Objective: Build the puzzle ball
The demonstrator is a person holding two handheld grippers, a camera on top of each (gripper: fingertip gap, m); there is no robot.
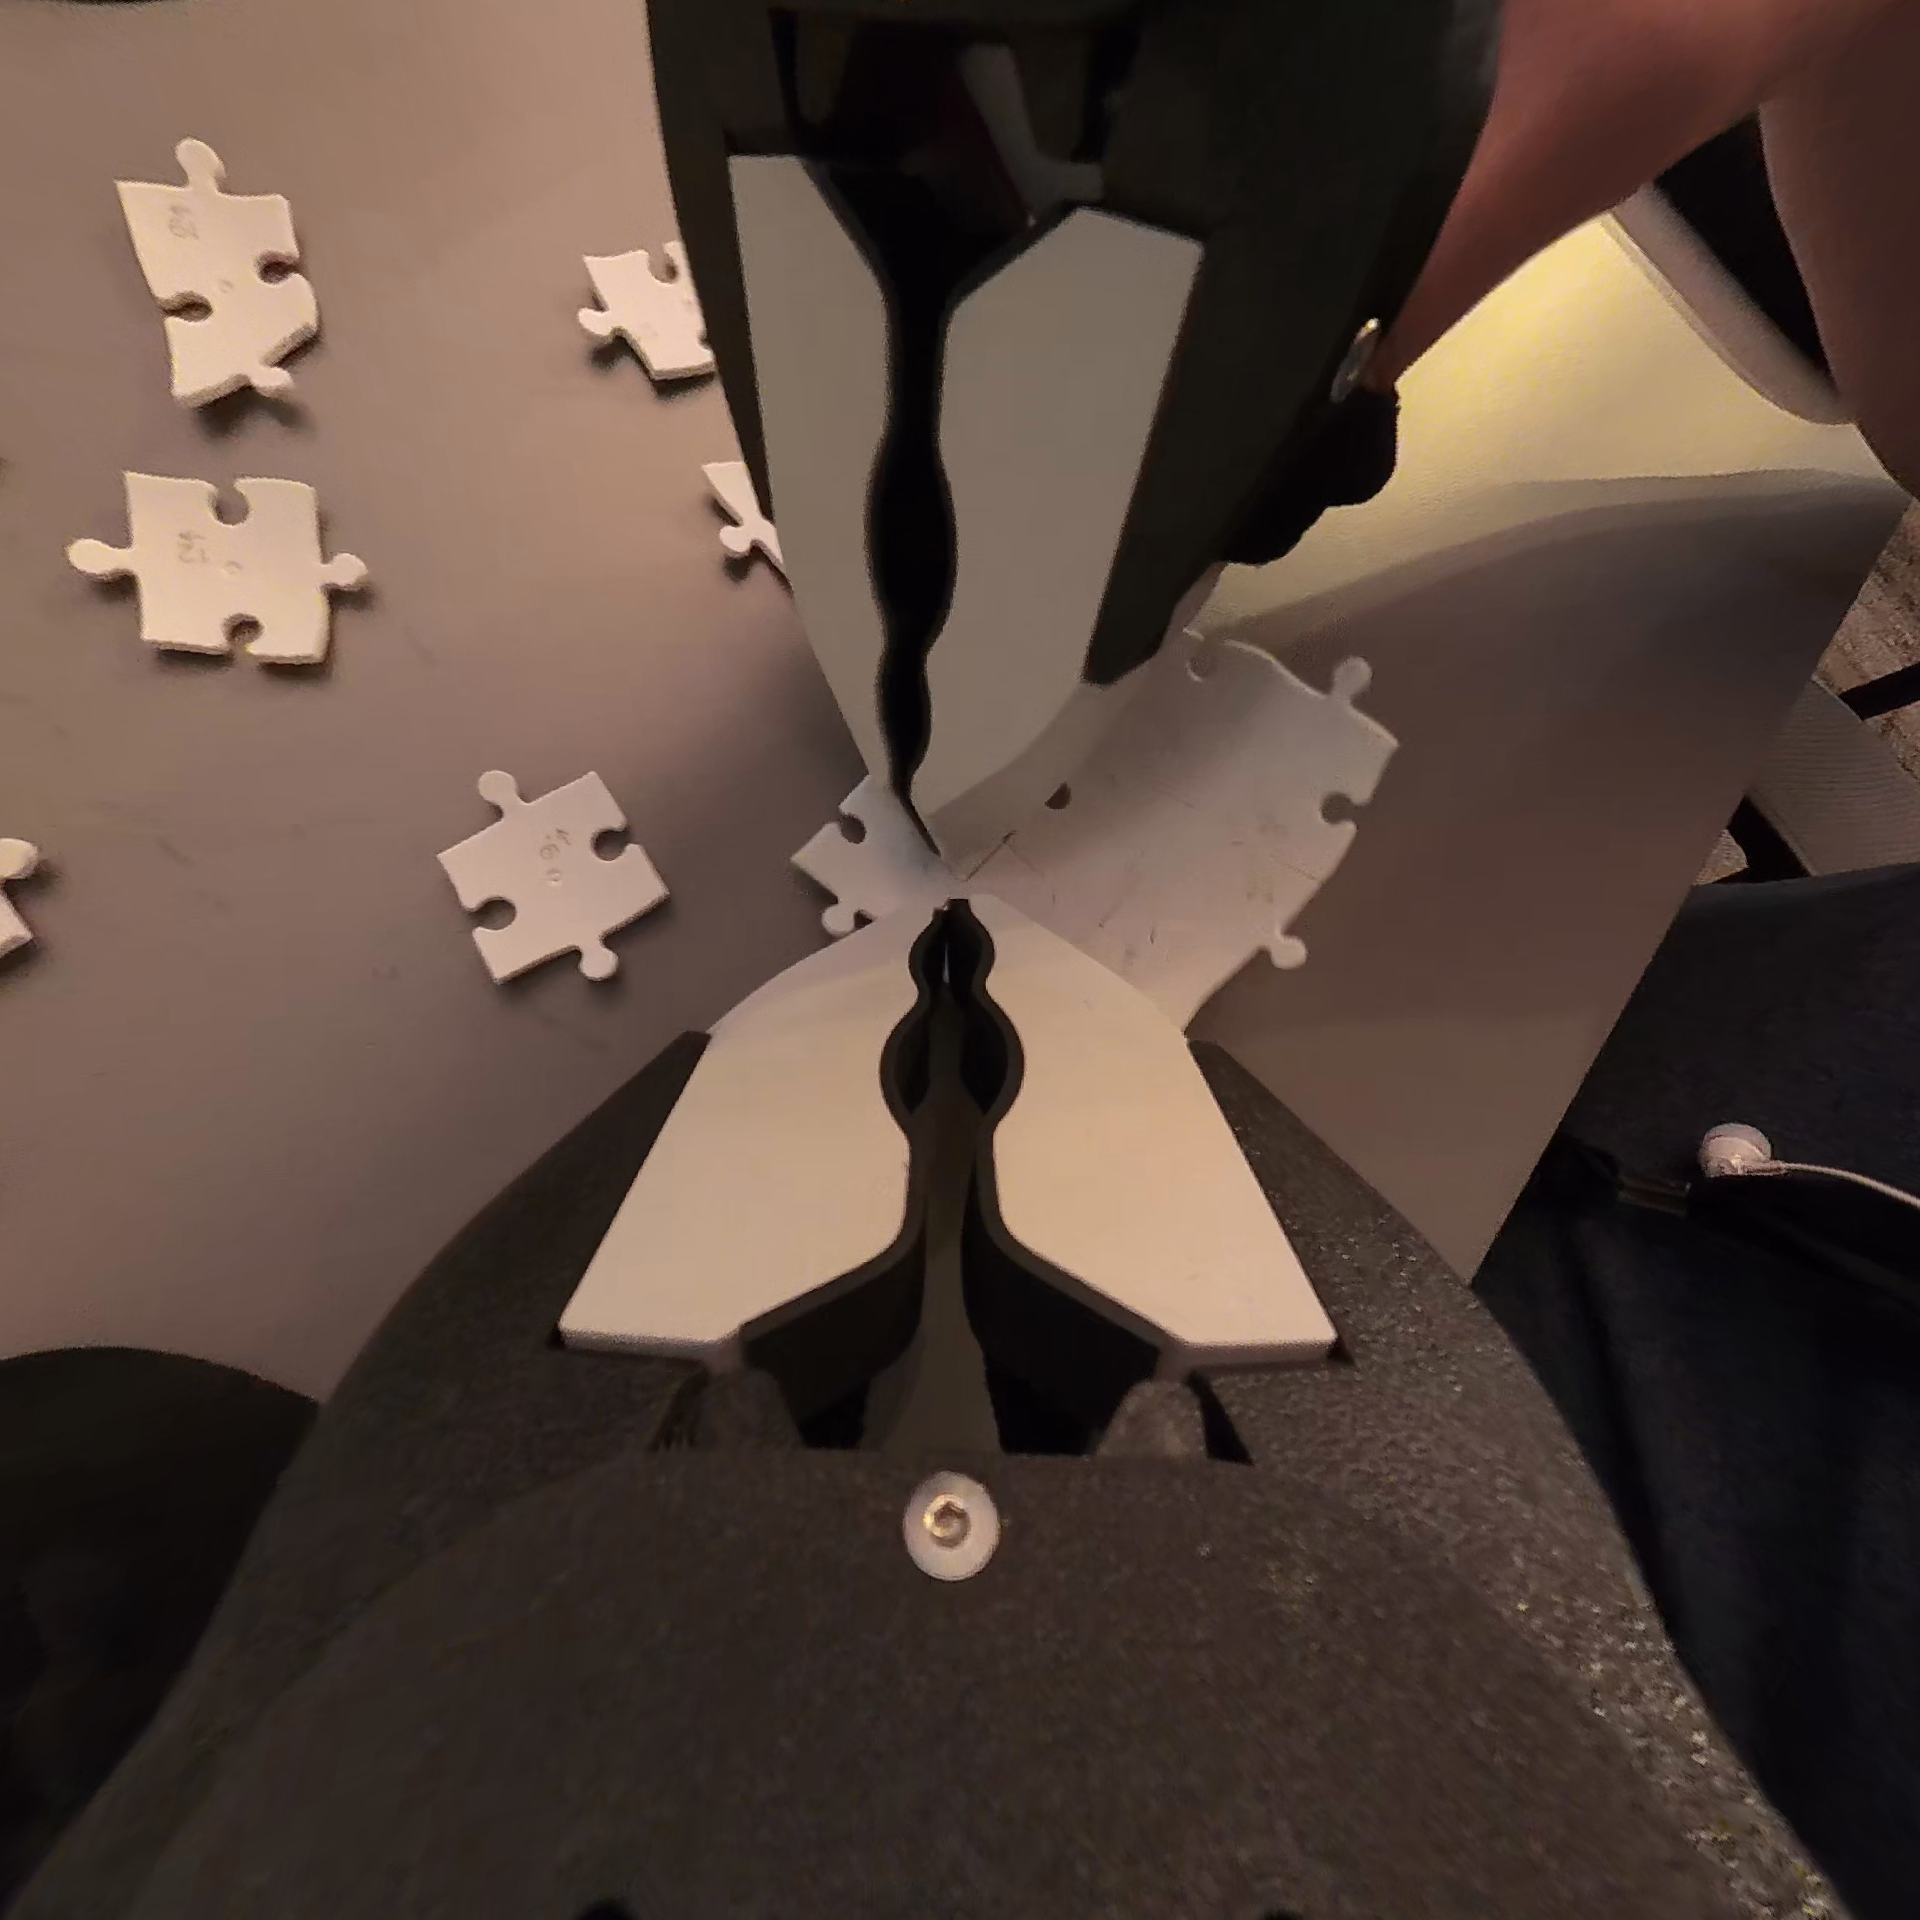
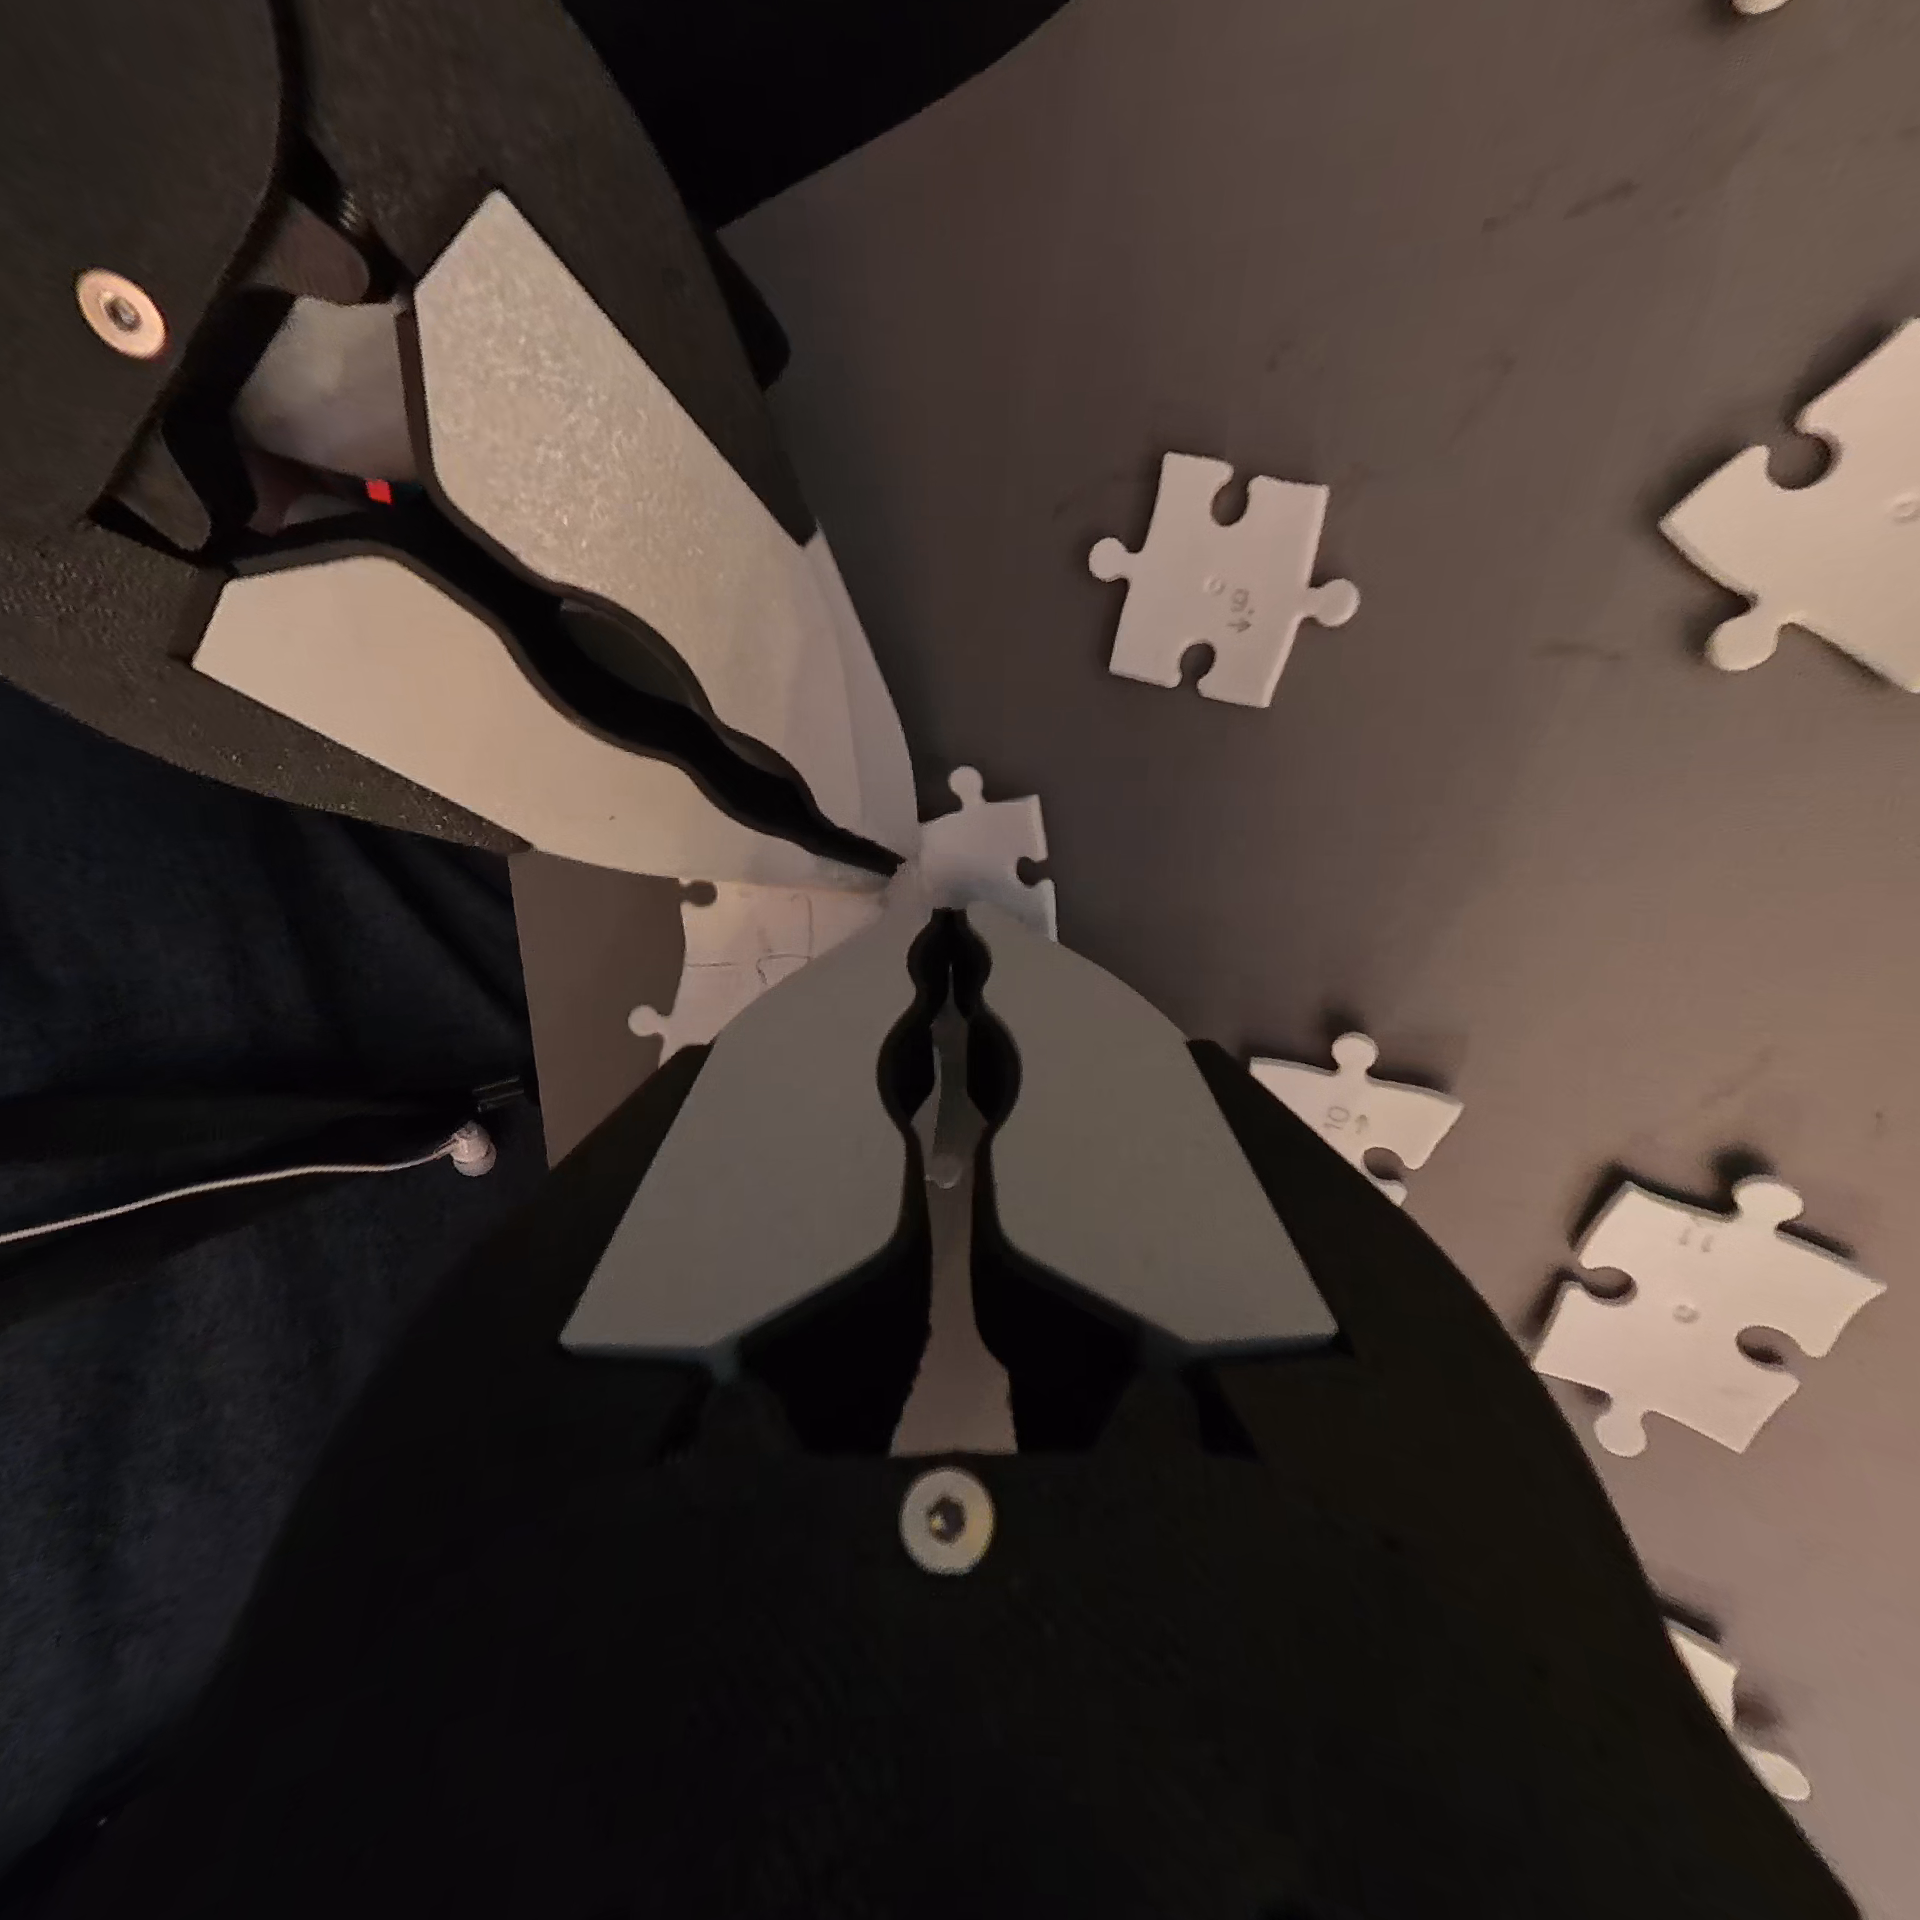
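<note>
Left claw pinched shut on the white curved assembled puzzle section; right claw, meeting it tip to tip, grips the small white puzzle piece, their joint hidden behind the fingertips.

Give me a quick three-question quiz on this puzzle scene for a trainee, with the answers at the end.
1. True or false: the left gripper and the right gripper are both wide open.
2. The loose pieces on the table are: A white, B red, C blue.
3. Which two things meet where the gripper tips touch?
Key: 1 false, both are shut. 2 A. 3 A single piece and the joined section.
</note>
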